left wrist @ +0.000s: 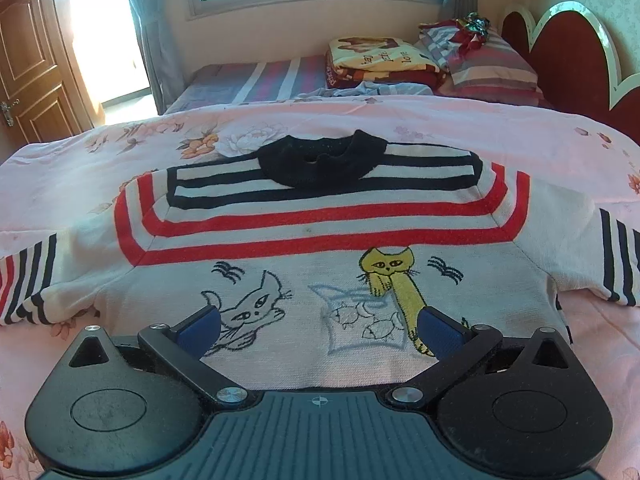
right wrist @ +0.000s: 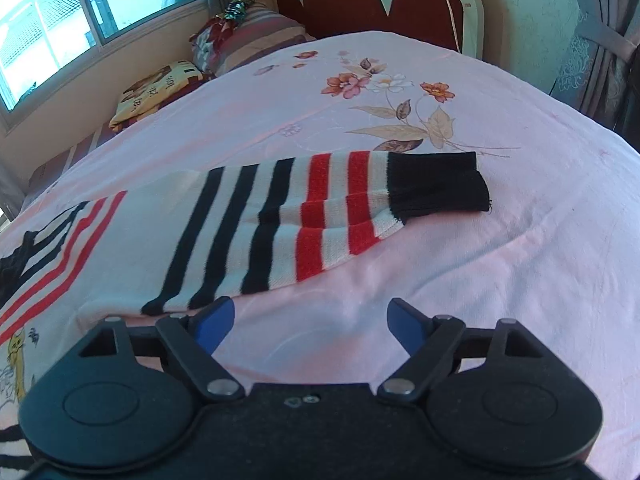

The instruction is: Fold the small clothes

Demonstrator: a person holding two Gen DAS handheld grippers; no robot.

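Note:
A small white sweater with red and black stripes, a black collar and cat drawings lies flat, face up, on a pink floral bedspread. My left gripper is open and empty, hovering over the sweater's lower front near the hem. In the right wrist view the sweater's right sleeve stretches out to the right and ends in a black cuff. My right gripper is open and empty, just in front of the sleeve's lower edge, its left finger close to the striped cloth.
The pink bedspread covers the bed all around. A folded yellow blanket and striped pillows lie at the far side by a red headboard. A window and a wooden door are beyond.

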